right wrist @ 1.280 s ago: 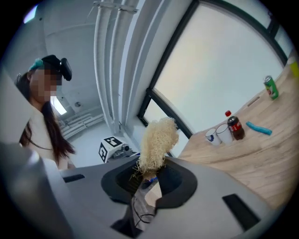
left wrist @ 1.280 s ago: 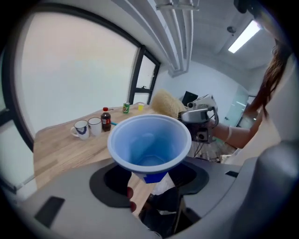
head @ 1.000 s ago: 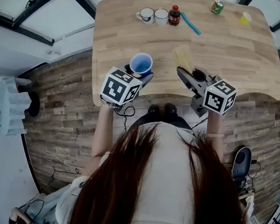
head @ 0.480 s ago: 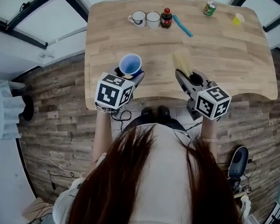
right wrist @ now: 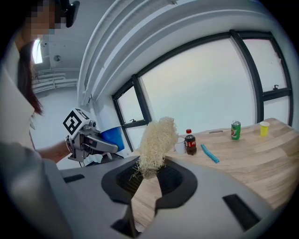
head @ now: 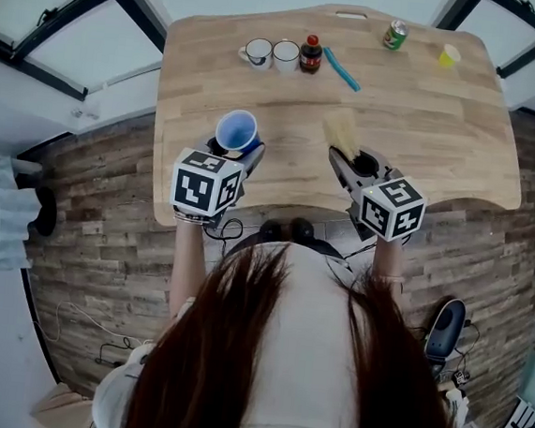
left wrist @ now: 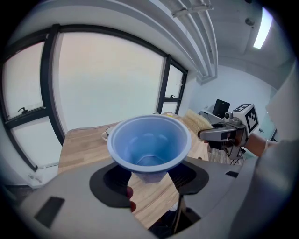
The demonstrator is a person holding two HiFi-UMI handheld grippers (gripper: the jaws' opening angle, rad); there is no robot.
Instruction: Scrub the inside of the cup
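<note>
A blue plastic cup (head: 237,131) is held off the table by its lower part in my left gripper (head: 239,154), mouth tilted toward the camera; the left gripper view shows the cup (left wrist: 149,145) with its inside bare and the jaws shut on its base. My right gripper (head: 348,160) is shut on a pale straw-coloured loofah scrubber (head: 341,131), which sticks out ahead of the jaws. In the right gripper view the scrubber (right wrist: 156,145) stands up between the pads. Cup and scrubber are apart, side by side over the table's near edge.
The wooden table (head: 427,120) carries, along its far edge, two white mugs (head: 272,54), a dark soda bottle (head: 310,53), a blue stick-like item (head: 342,69), a green can (head: 394,34) and a small yellow cup (head: 448,55). Plank flooring lies below the near edge.
Both grippers have shifted left in the head view, keeping their holds. The cup and scrubber stay about the same distance apart.
</note>
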